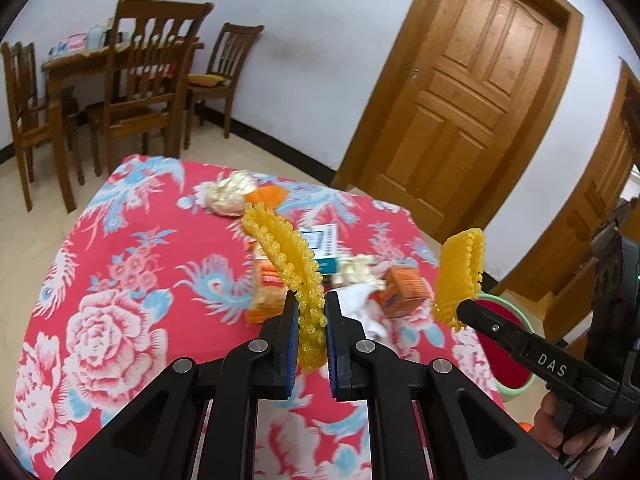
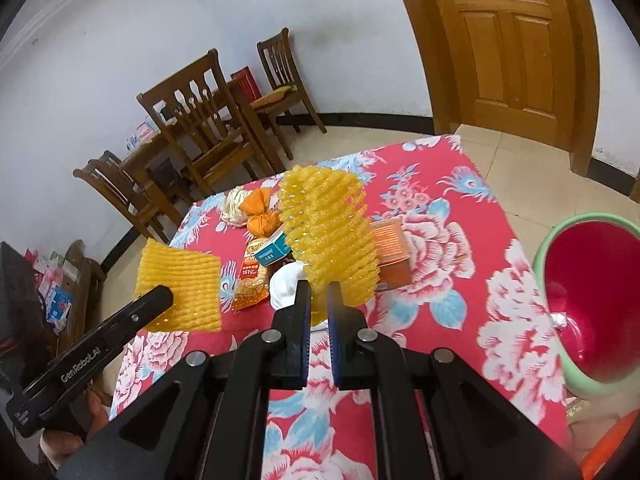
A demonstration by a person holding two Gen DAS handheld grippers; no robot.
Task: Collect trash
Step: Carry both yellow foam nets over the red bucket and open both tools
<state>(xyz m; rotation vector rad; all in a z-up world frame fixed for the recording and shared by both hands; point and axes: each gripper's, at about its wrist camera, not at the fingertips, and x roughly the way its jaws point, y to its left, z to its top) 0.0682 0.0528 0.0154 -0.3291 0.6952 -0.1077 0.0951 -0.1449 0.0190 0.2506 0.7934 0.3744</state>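
My left gripper is shut on a yellow foam fruit net, held above the table; it also shows in the right wrist view. My right gripper is shut on a second yellow foam net, also seen in the left wrist view. On the red flowered tablecloth lies a pile of trash: an orange box, a snack packet, a blue-white carton, white tissue, an orange bag. A green bin with red inside stands right of the table.
Wooden chairs and a dining table stand at the back left wall. A wooden door is behind the table. A crumpled white wrapper lies at the table's far edge. Tiled floor surrounds the table.
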